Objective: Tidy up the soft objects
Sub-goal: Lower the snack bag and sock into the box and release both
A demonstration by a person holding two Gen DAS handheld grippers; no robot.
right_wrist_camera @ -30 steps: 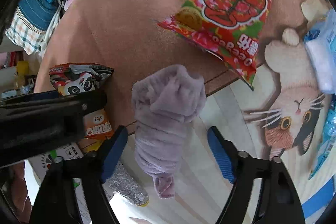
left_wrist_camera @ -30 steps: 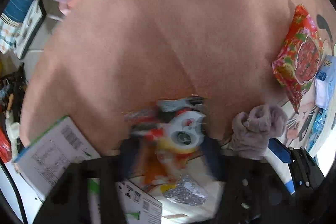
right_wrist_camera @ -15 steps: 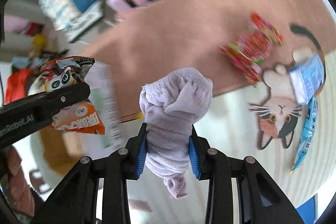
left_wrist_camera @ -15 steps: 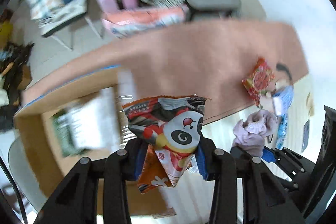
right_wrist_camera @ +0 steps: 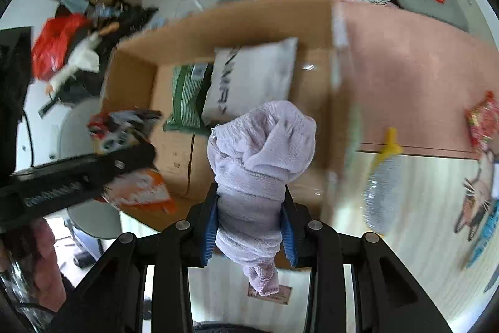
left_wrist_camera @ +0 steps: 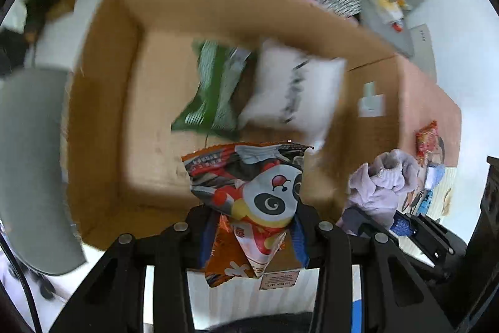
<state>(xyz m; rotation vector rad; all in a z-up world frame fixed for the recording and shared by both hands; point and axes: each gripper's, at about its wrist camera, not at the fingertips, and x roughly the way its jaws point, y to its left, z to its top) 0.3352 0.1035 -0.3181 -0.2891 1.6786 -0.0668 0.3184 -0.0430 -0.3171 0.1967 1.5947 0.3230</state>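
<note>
**Over the box: both loads lifted and carried across**

Above the cardboard box [left_wrist_camera: 103,102], your left gripper [left_wrist_camera: 249,236] pinches the panda snack bag [left_wrist_camera: 249,192], off the pink mat since a second ago. Your right gripper [right_wrist_camera: 249,223] clamps the lilac towel [right_wrist_camera: 259,155], newly grabbed. Both hang ready to drop beside the green packet [left_wrist_camera: 212,89] and white pouch [left_wrist_camera: 293,92].

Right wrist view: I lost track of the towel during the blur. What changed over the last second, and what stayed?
The right gripper closed its fingers on the lilac towel, which earlier lay between open fingers on the mat, and lifted it over the cardboard box. The left gripper carried the panda snack bag there too. Unchanged: the green packet and white pouch lie in the box.
</note>
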